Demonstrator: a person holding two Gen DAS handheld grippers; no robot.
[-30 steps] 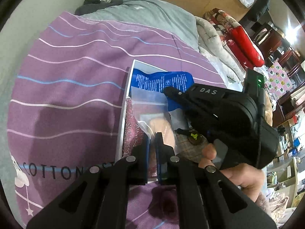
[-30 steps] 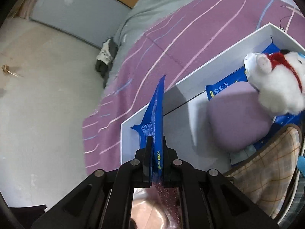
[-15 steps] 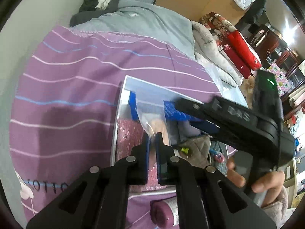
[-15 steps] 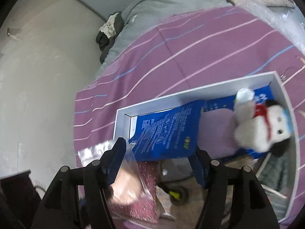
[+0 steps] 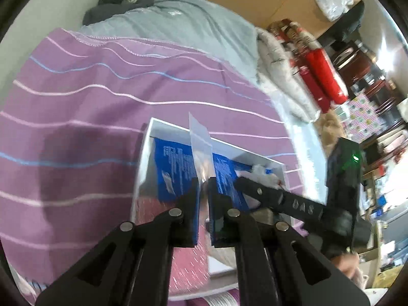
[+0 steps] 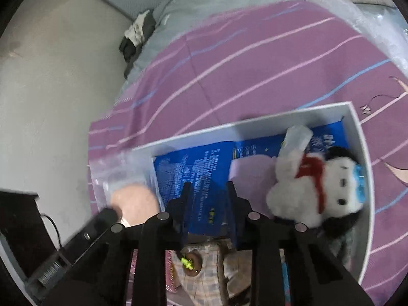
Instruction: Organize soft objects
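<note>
A white box [image 6: 358,132] lies on the purple striped bedspread [image 6: 242,63]. In it are a blue packet [image 6: 193,168], a white plush toy with a red scarf [image 6: 316,191] and a plaid cloth item [image 6: 209,275]. My left gripper [image 5: 203,186] is shut on a clear plastic bag [image 5: 200,140] with a peach-coloured item inside, held over the box's left end; the bag also shows in the right wrist view [image 6: 125,178]. My right gripper [image 6: 207,191] is open, hovering over the blue packet, and holds nothing. It shows in the left wrist view [image 5: 293,204].
A grey blanket [image 5: 191,30] lies beyond the bedspread, with rolled quilts [image 5: 306,76] to the right. A wall [image 6: 51,89] runs along the bed's left side. A sparkly pink item [image 5: 183,262] lies in the box's near end.
My right gripper has opened and let go of the blue packet, which now lies flat in the box. My left gripper has lifted the clear bag up over the box.
</note>
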